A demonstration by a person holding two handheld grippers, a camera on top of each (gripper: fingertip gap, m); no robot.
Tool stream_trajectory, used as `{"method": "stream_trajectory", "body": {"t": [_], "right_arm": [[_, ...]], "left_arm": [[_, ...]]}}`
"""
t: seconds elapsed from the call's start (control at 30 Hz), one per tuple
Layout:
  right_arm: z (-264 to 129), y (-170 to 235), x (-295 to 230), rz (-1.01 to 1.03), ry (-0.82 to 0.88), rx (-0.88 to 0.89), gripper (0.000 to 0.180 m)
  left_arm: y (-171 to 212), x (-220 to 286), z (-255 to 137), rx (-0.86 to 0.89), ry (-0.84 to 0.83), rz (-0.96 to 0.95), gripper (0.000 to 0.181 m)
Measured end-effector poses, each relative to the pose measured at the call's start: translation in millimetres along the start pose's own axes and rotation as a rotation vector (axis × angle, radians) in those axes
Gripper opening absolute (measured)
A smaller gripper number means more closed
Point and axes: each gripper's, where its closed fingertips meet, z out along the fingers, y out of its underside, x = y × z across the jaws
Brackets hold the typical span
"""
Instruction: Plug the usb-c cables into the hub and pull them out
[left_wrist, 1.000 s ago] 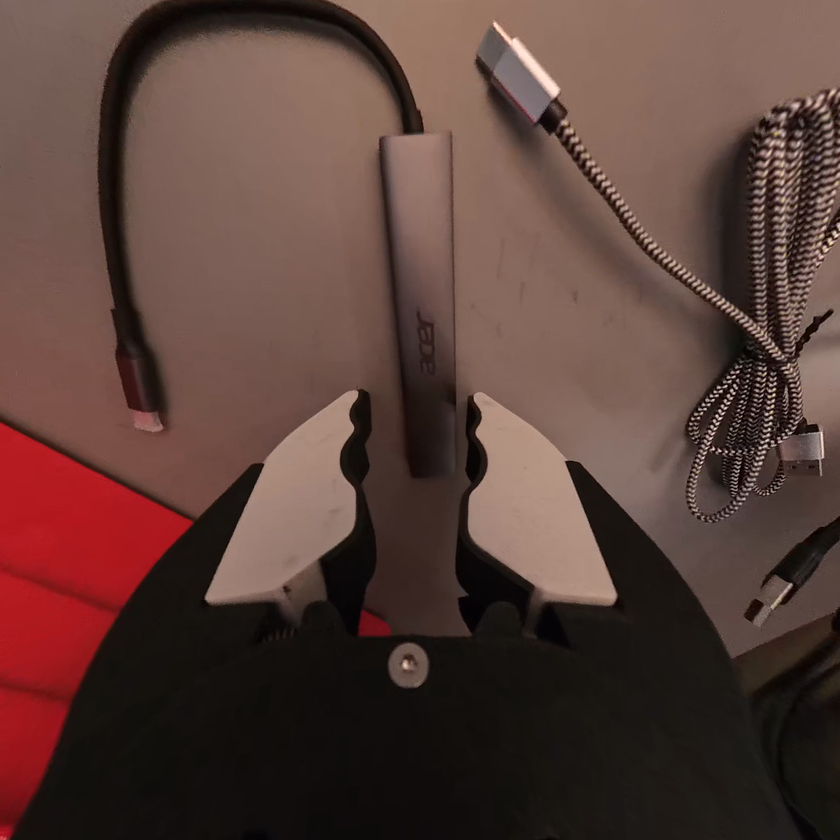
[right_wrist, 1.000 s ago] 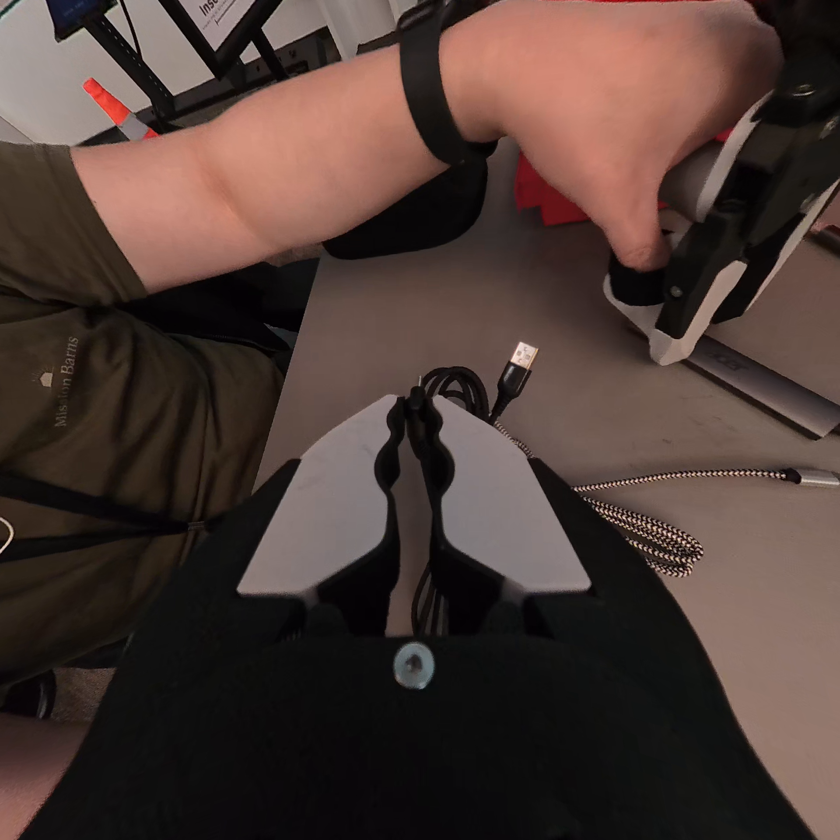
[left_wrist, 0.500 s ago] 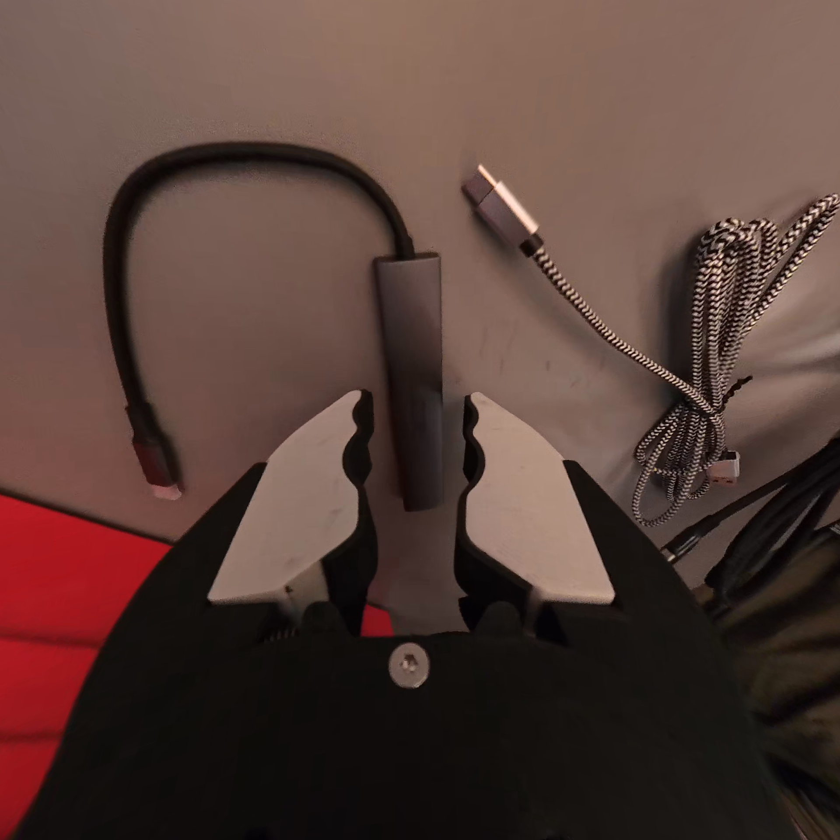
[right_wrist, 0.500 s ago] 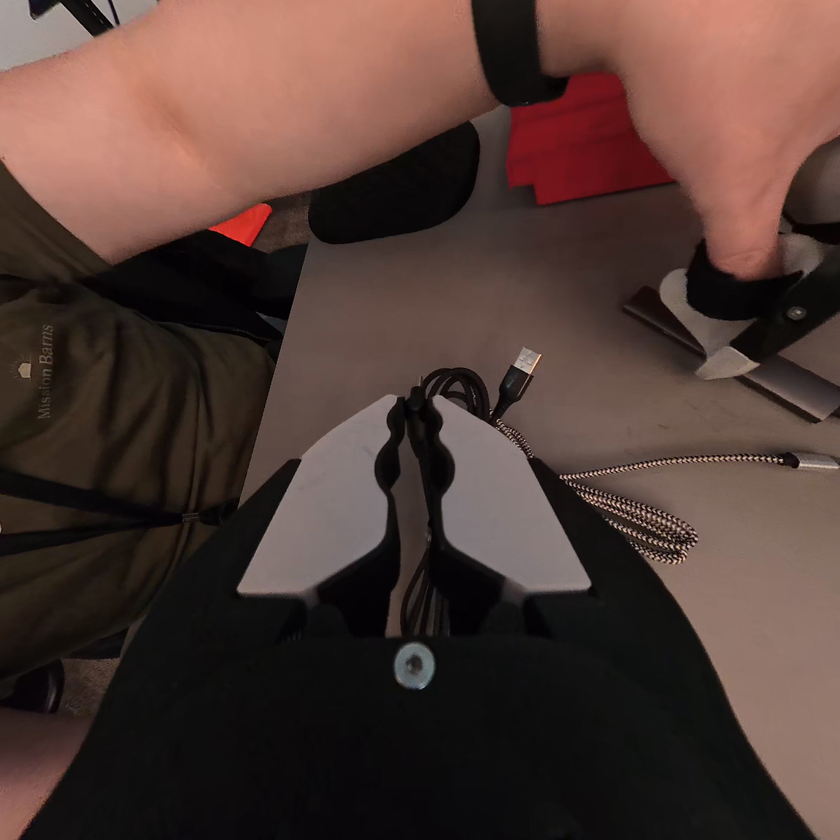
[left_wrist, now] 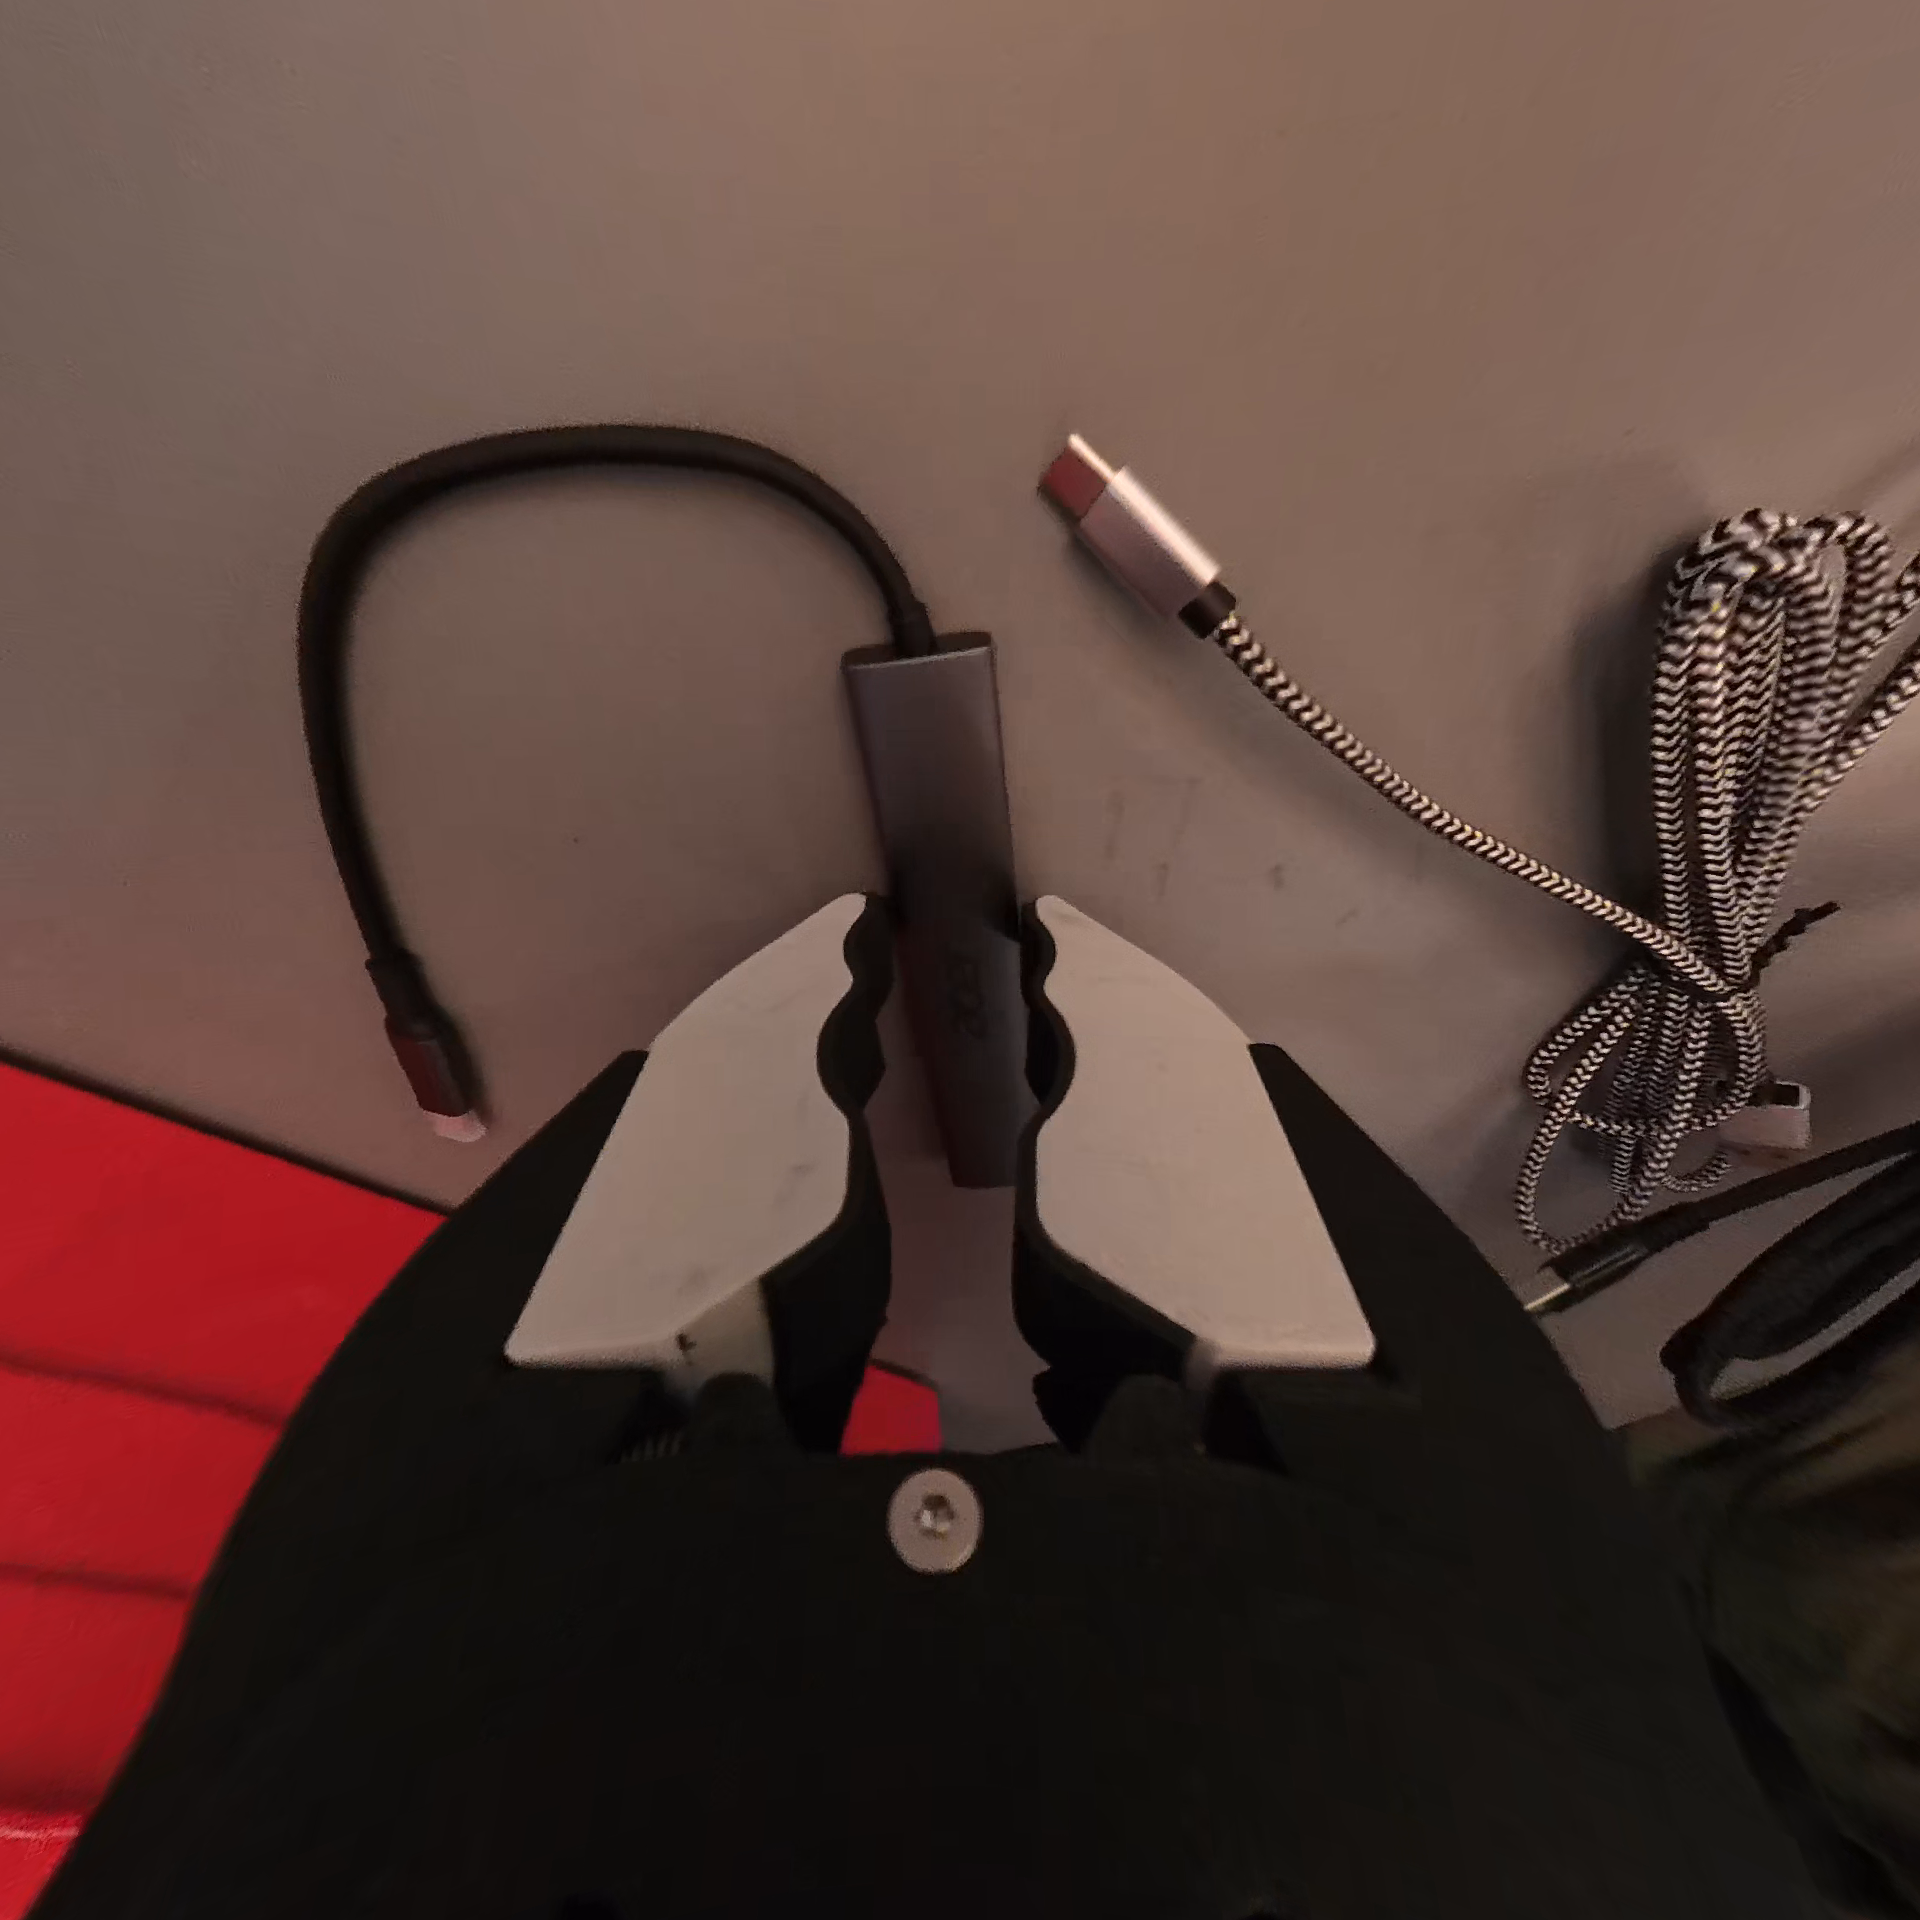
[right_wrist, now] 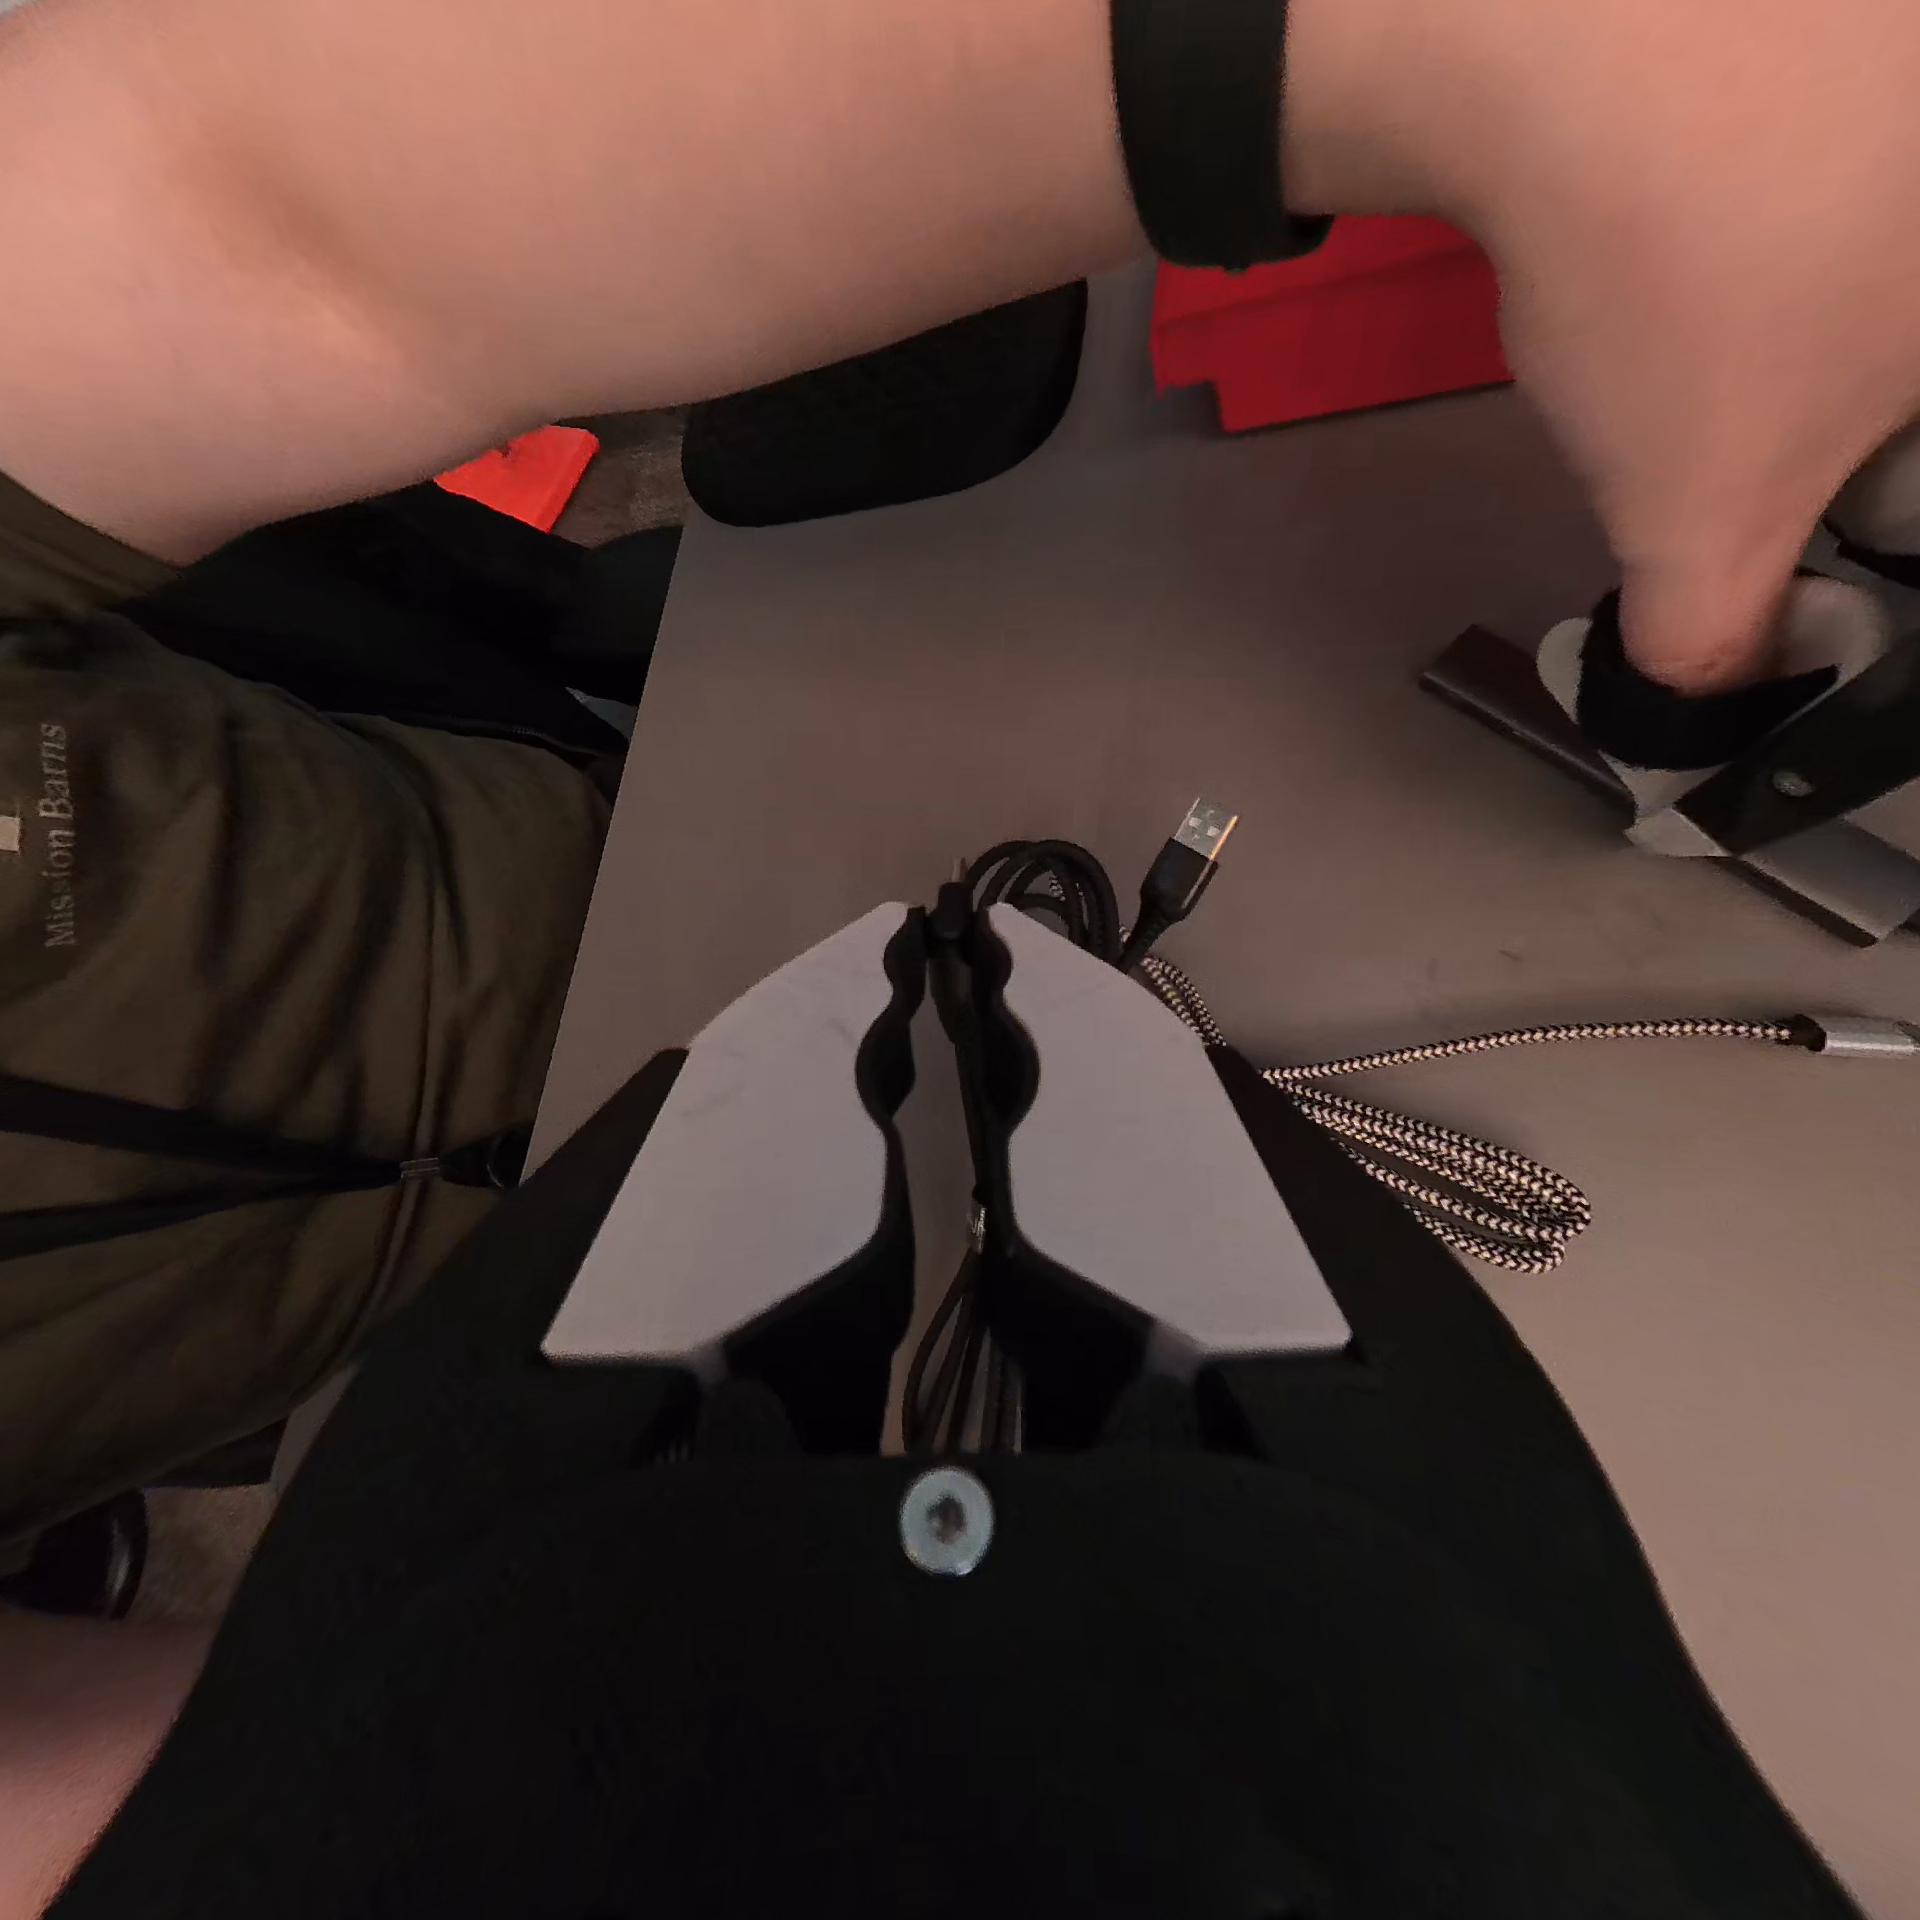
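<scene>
- Two grippers at work: my left gripper (left_wrist: 956, 925) has its jaws clamped on the near end of the grey hub (left_wrist: 940, 831), which lies on the bench (left_wrist: 1039, 260).
- My right gripper (right_wrist: 951, 920) has its jaws pinched on a black cable (right_wrist: 971, 1049).
- Right of the hub, a braided cable (left_wrist: 1475, 862) lies unplugged.

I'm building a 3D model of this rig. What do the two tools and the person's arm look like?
Both the left tool and right tool have a broad black body, one silver screw at the centre, and two pale grey wedge fingers lined with wavy black pads. The arm has a black wristband and an olive shirt.
</scene>
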Motion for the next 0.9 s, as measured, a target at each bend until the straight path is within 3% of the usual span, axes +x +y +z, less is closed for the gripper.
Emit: {"method": "stream_trajectory", "body": {"t": [0.33, 0.6, 0.9], "right_arm": [[0, 3, 3, 0.008, 0.013, -0.011, 0.008], [-4, 5, 14, 0.040, 0.055, -0.004, 0.008], [-11, -5, 35, 0.114, 0.139, 0.086, 0.008]], "left_arm": [[-1, -1, 0, -0.020, -0.027, 0.035, 0.022], [-15, -3, -16, 0.304, 0.076, -0.038, 0.022], [-17, 24, -95, 0.781, 0.201, -0.025, 0.022]]}}
